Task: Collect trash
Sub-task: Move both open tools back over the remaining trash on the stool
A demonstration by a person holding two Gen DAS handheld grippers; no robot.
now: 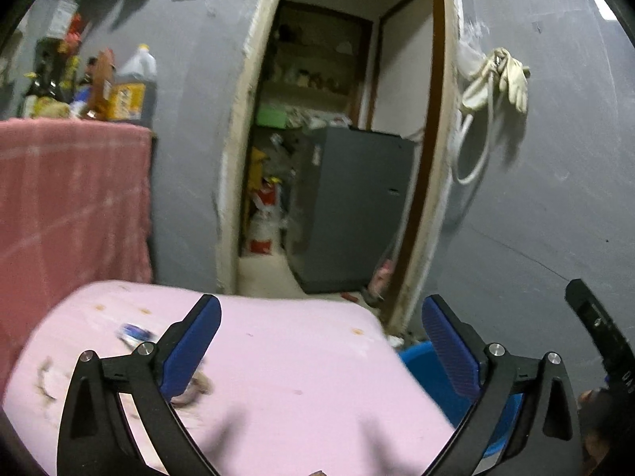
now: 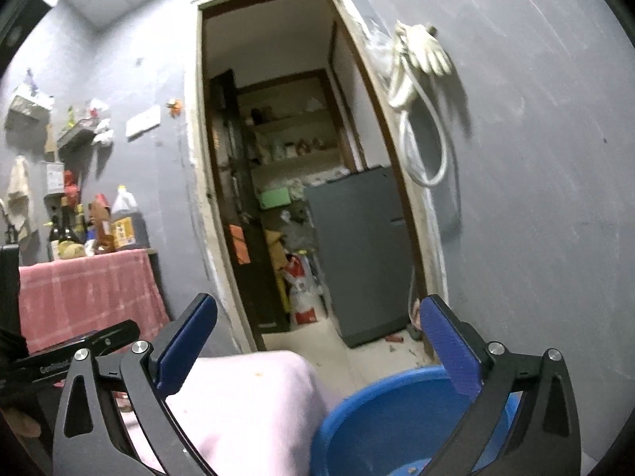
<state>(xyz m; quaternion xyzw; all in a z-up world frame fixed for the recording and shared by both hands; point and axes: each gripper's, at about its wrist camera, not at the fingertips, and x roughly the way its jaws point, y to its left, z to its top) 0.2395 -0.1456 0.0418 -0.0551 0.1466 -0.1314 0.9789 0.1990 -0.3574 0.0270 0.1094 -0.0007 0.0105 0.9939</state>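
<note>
Currently both grippers are raised, facing a grey wall w/ an open doorway (image 2: 293,182).

L gripper (image 1: 321,341): jaws spread wide, nothing between the blue pads (image 1: 194,341). It sits above a pink tabletop (image 1: 285,377). Trash on that top: a small blue-white wrapper (image 1: 133,333) left of the L finger, a crumpled brownish scrap (image 1: 198,386) just under the same finger, partly hidden by it, and greyish scraps (image 1: 43,380) near the table's left edge. Blur too strong to ID these further. Blue tub (image 1: 420,361) shows beyond the table's right corner, behind the R finger of this gripper.

R gripper (image 2: 319,341): jaws also fully apart, holds nothing. Below it the blue tub's rim (image 2: 357,404) curves across the lower right; a small reddish bit (image 2: 412,470) lies inside at the frame bottom, can't tell what. Pink table corner (image 2: 258,388) lies just left of the tub.

Bkgd: grey fridge (image 2: 357,254) inside the doorway, red-white sack (image 2: 303,289) on the floor beside it. White gloves and hose loop (image 2: 420,91) hang on the wall right of the door frame. Shelf w/ pink cloth (image 2: 87,289) at left carries bottles, incl. a large dark jug (image 2: 127,218).
</note>
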